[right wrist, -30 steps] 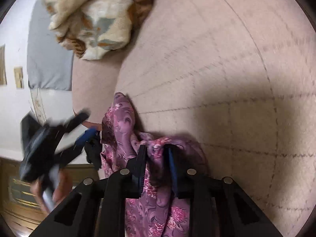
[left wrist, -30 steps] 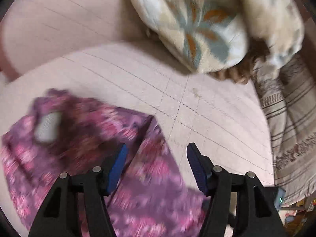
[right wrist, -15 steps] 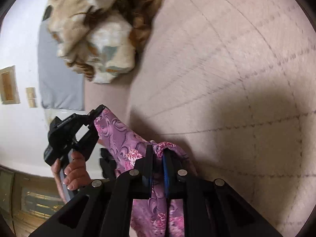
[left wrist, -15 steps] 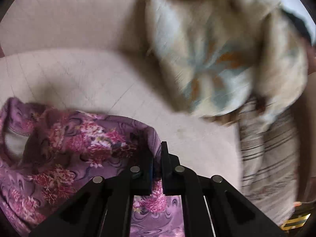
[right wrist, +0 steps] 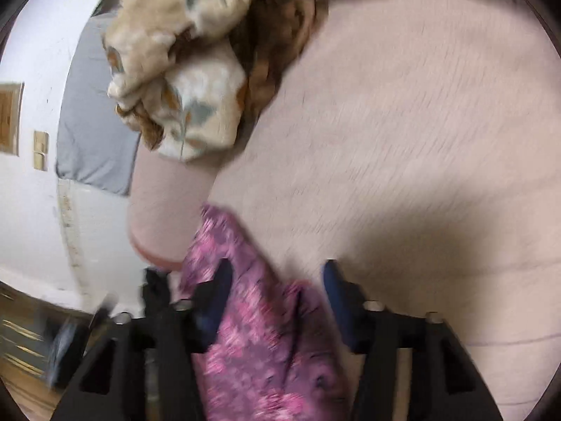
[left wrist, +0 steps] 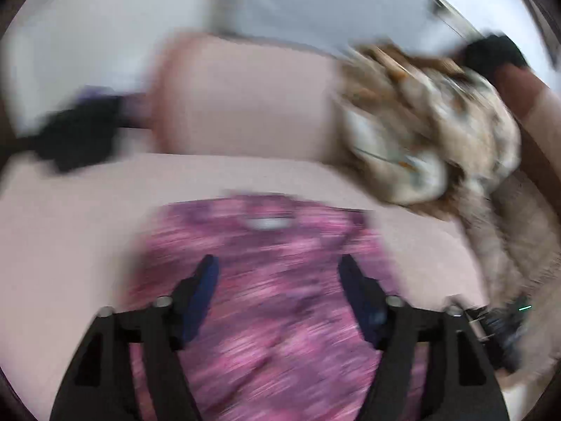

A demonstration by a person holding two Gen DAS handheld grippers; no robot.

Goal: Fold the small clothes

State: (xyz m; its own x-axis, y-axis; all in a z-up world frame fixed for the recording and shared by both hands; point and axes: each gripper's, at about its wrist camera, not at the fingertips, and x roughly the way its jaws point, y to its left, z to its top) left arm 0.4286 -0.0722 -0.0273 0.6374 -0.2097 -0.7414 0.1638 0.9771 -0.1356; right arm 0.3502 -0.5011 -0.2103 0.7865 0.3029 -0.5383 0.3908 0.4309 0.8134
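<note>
My left gripper [left wrist: 277,273] is hovering, jaws just sprung apart, over the purple floral garment [left wrist: 280,301] lying on the pink sofa [left wrist: 245,112]. My right gripper [right wrist: 277,280] is likewise opening; the cloth seems loose between its fingers, though blur hinders.

Both grippers' fingers [left wrist: 207,280] just opened, garment [left wrist: 280,280] released

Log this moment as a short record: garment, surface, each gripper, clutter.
garment: purple floral cloth, lying on the cushion
surface: pink cushion
left gripper: jaws just opened, apart over the cloth, not pressing it
right gripper: jaws just opened, cloth between them, no grip
clutter: floral blanket bunched at the far end
image: motion blur in both views
</note>
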